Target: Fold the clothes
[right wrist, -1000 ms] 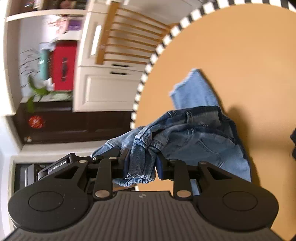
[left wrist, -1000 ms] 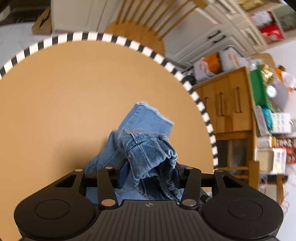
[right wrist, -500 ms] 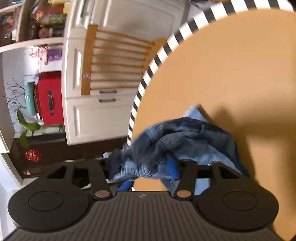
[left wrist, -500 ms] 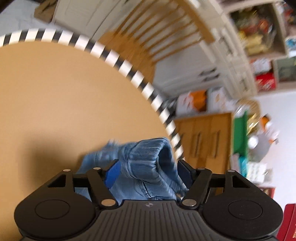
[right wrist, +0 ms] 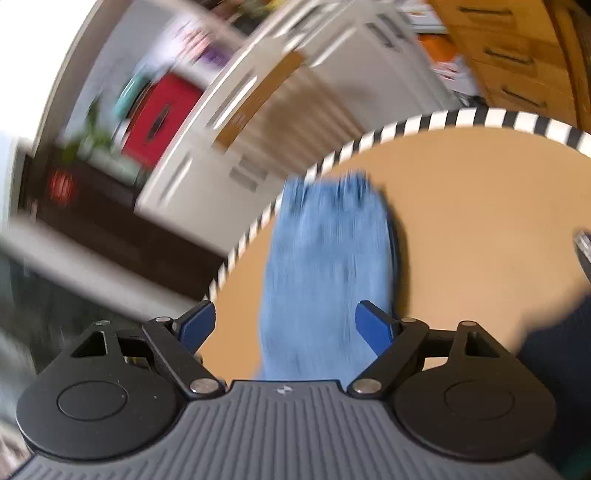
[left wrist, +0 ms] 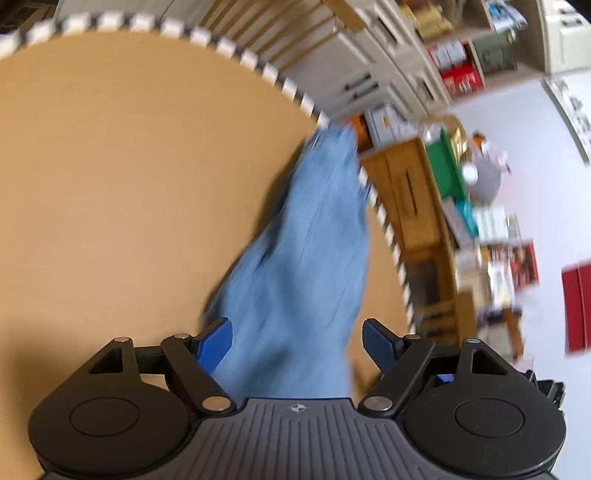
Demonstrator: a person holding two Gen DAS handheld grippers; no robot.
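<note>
Round and tan, the table (left wrist: pixel 129 192) carries a black-and-white striped edge, and behind it both views show a blurred room: a wooden chair (left wrist: pixel 295 33), white cabinets (right wrist: pixel 332 55) and a wooden cupboard (left wrist: pixel 410 192).

From the left wrist, the left gripper (left wrist: pixel 297 338) has its 2 blue pads (left wrist: pixel 216 341) spread wide. The jeans (left wrist: pixel 310 258) run up through the gap between them, from the gripper body out ahead toward the striped edge, where the far end lies over the rim. The cloth is close to the pad on the picture's left; motion blur hides whether they touch. It stands clear of the other pad.

From the right wrist, the right gripper (right wrist: pixel 284 325) is likewise spread, neither pad pinching anything. The jeans (right wrist: pixel 328 273) stretch straight ahead between the jaws, the frayed far end near the rim (right wrist: pixel 369 142). Contact with either pad cannot be judged through the blur. A dark shape (right wrist: pixel 561 354) sits beyond the pad on the picture's right.
</note>
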